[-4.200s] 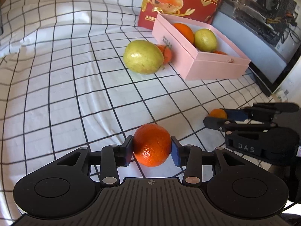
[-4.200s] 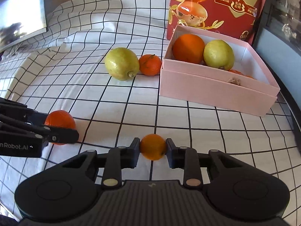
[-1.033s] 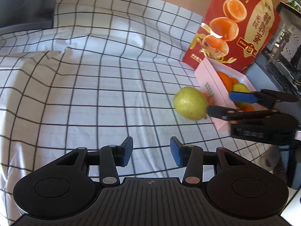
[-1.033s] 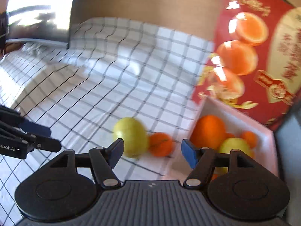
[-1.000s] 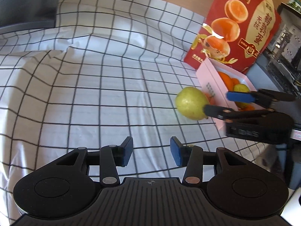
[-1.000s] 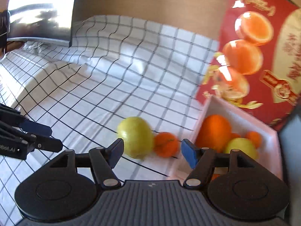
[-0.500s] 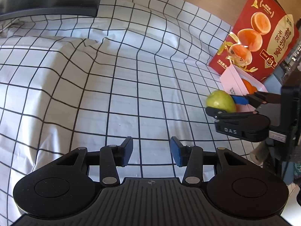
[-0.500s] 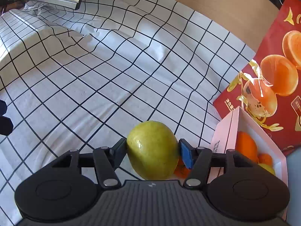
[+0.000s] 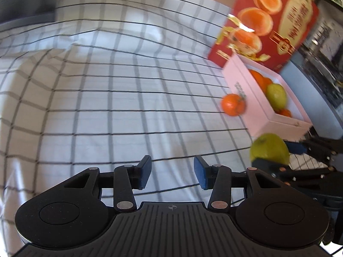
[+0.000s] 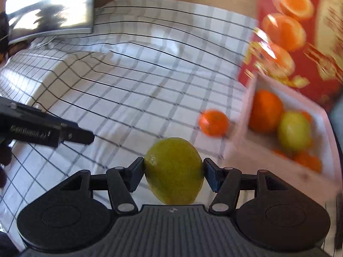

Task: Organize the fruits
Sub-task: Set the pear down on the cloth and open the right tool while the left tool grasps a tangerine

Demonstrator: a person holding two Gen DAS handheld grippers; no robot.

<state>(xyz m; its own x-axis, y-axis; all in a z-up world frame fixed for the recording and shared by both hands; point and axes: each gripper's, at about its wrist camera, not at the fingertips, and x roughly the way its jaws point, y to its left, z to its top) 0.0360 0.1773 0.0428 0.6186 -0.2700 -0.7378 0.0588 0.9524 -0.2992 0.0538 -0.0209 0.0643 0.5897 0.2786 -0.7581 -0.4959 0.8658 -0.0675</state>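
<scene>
The right gripper (image 10: 173, 172) now holds the green pear (image 10: 174, 171) lifted off the checked cloth (image 9: 107, 98), clamped between its fingers; the left gripper (image 9: 172, 175), earlier carrying an orange, hangs wide and bare; one tangerine (image 9: 233, 104) lies just beside the pink box (image 9: 263, 117), before the red carton (image 9: 268, 21).

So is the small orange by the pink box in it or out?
Out. The small orange lies on the checked cloth, outside the pink box's near wall.
</scene>
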